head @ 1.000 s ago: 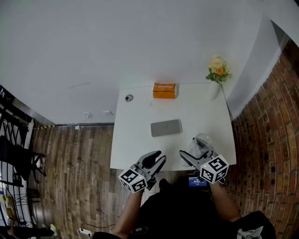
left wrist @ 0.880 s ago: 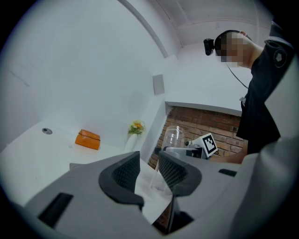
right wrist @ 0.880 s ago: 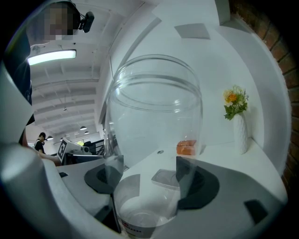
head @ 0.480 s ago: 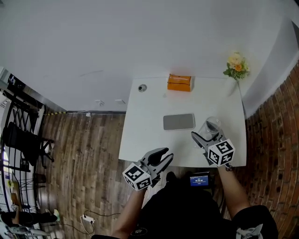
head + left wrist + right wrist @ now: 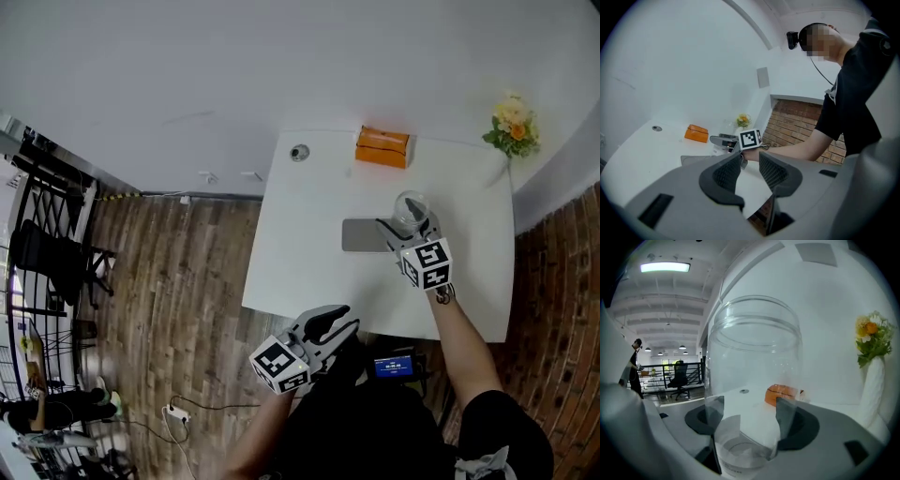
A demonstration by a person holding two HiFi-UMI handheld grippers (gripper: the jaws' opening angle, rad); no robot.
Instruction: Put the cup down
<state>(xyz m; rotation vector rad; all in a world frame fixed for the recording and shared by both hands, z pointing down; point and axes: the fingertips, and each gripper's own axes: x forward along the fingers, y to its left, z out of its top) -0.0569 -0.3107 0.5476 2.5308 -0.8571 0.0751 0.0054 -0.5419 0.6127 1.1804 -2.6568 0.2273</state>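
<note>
1. Head view: the cup is held by the right gripper over the white table, near the grey pad's right end. Whether its base touches the table cannot be told. It should be lowered upright onto bare tabletop and released only once seated. The right arm is stretched forward, and the left gripper is kept at the near edge.
2. Left gripper view: its jaws are seen apart, with nothing between them, and it is pointed roughly level.
3. Right gripper view: the jaws are clamped on the clear cup's lower wall, and the cup is kept upright.
</note>
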